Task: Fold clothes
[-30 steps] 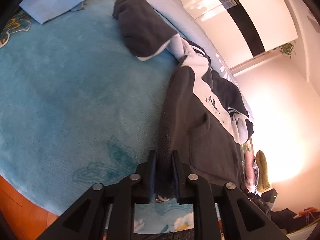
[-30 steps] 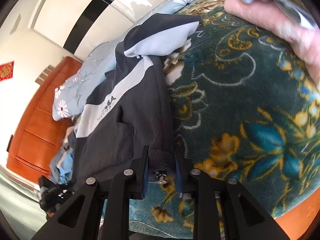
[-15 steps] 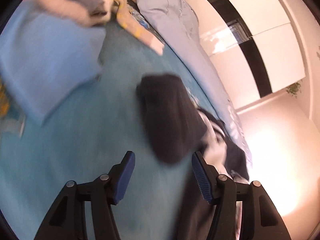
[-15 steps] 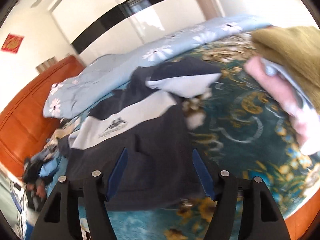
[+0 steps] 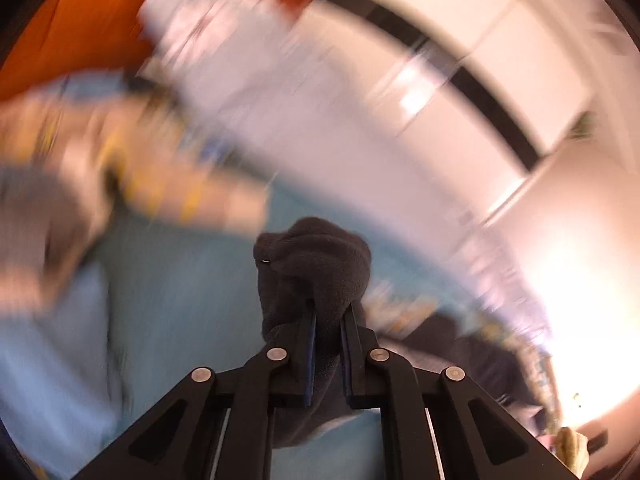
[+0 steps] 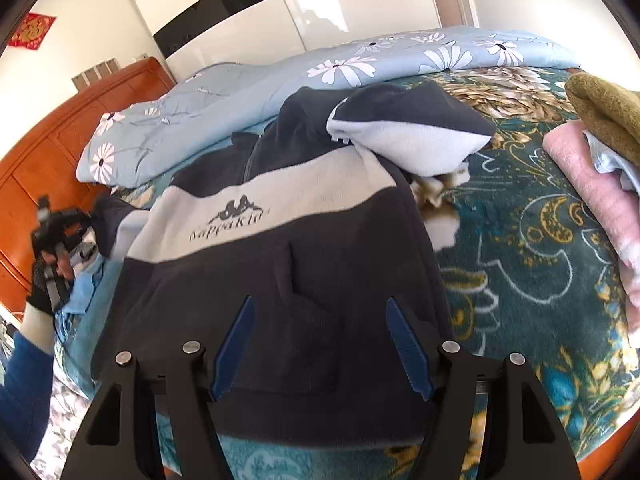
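- Left hand-held gripper (image 5: 327,332): jaws have just been closing and now pinch a bunched dark fleece sleeve (image 5: 316,264) of the jacket, lifted above the teal bed blanket (image 5: 188,280). The background in this view is motion-blurred.
- Right hand-held gripper (image 6: 320,344): jaws stand wide apart, nothing between the blue pads (image 6: 234,346); it hovers over the near hem.
- Dark-and-white fleece jacket (image 6: 280,264): lies spread on the floral bed blanket (image 6: 520,240), collar towards the far side.
- Folded pink and olive garments (image 6: 592,168): stacked at the right edge.
- Pale blue flowered quilt (image 6: 280,88): along the far side of the bed.
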`<state>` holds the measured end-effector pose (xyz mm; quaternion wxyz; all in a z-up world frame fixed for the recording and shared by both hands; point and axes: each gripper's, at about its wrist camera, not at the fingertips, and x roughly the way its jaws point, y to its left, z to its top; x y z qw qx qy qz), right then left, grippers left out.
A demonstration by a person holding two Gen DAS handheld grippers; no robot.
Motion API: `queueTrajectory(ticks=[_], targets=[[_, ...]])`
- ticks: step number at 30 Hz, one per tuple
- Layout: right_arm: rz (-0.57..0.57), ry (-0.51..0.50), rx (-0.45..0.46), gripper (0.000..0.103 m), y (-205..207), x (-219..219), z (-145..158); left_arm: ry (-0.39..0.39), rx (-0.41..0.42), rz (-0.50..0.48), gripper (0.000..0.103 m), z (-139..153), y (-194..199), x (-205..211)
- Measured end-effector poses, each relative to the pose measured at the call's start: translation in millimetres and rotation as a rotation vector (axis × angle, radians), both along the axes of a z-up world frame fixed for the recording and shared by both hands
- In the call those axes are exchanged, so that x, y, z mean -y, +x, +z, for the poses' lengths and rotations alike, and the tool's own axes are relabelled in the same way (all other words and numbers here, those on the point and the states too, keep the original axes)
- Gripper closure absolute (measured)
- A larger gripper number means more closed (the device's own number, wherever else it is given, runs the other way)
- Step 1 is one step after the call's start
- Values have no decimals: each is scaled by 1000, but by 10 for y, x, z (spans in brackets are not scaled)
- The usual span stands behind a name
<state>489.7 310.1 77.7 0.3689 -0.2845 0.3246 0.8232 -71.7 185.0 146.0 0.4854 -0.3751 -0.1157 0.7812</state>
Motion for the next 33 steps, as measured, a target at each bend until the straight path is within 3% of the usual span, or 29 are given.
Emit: queueTrajectory(ticks=[2,4,8,10,14,19,21,24,25,30,33], targets=[[-5,-1,-10,33,-2,-12,-1,65,-125,-20,92,261,136,145],[-13,-15,-14,33,19,-7,-54,41,-171,-38,91,185,279,387],[-19,-60,-14,33,42,18,-194,-161,-84,-57,91,-502,474,754],[-11,-62,-5,33,28,36,-214,-219,-14,-44,91,-834,553,992],[25,-57,-1,33,-25,43,-192,-221,75,-50,88,-1074,779,1330],[48,-59,6,33,-125,77,-224,-255,131,-110,90,-1248,1044,1369],[55,-50,21,33,-157,99,-233,-207,195,-93,86,-1287,1077,1501],[64,-50,23,33,-164,74,-233,-55,345,6,53,-1307,949,1782],[62,-54,19,33,-160,51,-237,4,399,47,47,-1301,896,1883],[33,-83,-16,33,-182,-44,-270,279,623,182,39,-1316,643,2184],[44,-73,-6,33,-221,-20,-288,312,756,235,38,-1414,510,2192]])
